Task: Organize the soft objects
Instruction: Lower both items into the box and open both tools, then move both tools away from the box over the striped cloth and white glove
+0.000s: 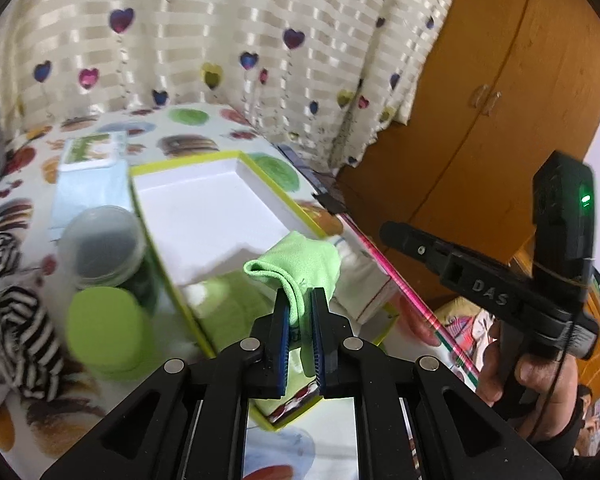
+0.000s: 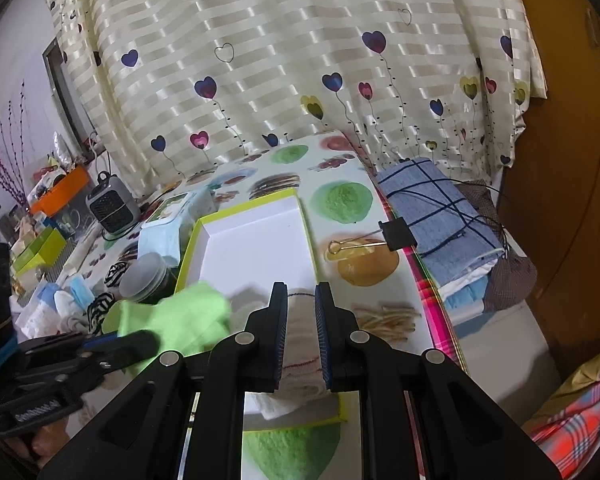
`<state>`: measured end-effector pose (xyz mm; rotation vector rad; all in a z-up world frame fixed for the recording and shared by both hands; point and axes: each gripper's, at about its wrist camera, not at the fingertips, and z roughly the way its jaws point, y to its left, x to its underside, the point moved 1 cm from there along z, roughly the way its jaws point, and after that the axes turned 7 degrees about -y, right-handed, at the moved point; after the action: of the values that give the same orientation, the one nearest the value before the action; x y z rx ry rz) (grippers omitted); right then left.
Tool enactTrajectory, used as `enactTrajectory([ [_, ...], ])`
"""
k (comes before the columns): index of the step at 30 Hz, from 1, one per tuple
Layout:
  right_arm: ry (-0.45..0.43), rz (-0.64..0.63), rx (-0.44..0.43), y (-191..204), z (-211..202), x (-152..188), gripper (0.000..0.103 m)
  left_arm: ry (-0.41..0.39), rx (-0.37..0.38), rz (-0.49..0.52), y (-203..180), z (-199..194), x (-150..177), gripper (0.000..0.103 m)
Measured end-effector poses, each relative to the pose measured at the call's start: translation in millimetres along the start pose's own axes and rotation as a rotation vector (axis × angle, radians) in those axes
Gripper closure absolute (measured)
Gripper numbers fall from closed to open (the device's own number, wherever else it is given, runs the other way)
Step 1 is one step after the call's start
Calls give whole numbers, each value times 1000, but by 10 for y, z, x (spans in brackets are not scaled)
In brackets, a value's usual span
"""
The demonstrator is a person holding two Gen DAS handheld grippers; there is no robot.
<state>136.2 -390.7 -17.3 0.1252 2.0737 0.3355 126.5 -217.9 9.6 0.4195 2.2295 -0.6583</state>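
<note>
Now left gripper [image 1: 300, 300] (tilted down) pinches green cloth [image 1: 296, 260].

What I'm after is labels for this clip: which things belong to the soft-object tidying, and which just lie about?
Job: green cloth, white cloth, striped cloth, box.
Lying about: jar, tissue pack, binder clip, fan.

— What's looking soft here?
— The green cloth [image 1: 300, 258] is showing a matt, fleecy weave; the curtain [image 2: 284, 48] is gleaming like satin.
— And the box [image 2: 256, 240]?
— It's looking like smooth matt cardboard, beside a glossy wooden wardrobe [image 1: 480, 92].
</note>
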Motion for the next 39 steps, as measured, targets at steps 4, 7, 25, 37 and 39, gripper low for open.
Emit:
enactTrajectory([
  [4, -5, -4, -7, 16, -47, 0, 88, 41, 27, -20, 17, 74, 74, 68],
  [7, -6, -4, -15, 40, -63, 16, 88, 28, 14, -8, 14, -1, 84, 68],
  [25, 22, -153, -90, 647, -305, 195, 55, -79, -92, -33, 162, -656, 220, 68],
  [37, 51, -231, -155, 1067, -387, 333, 55, -120, -157, -71, 371, -1012, 374, 68],
  [39, 55, -239, -162, 1110, -382, 346, 55, -121, -162, -77, 401, -1035, 388, 68],
])
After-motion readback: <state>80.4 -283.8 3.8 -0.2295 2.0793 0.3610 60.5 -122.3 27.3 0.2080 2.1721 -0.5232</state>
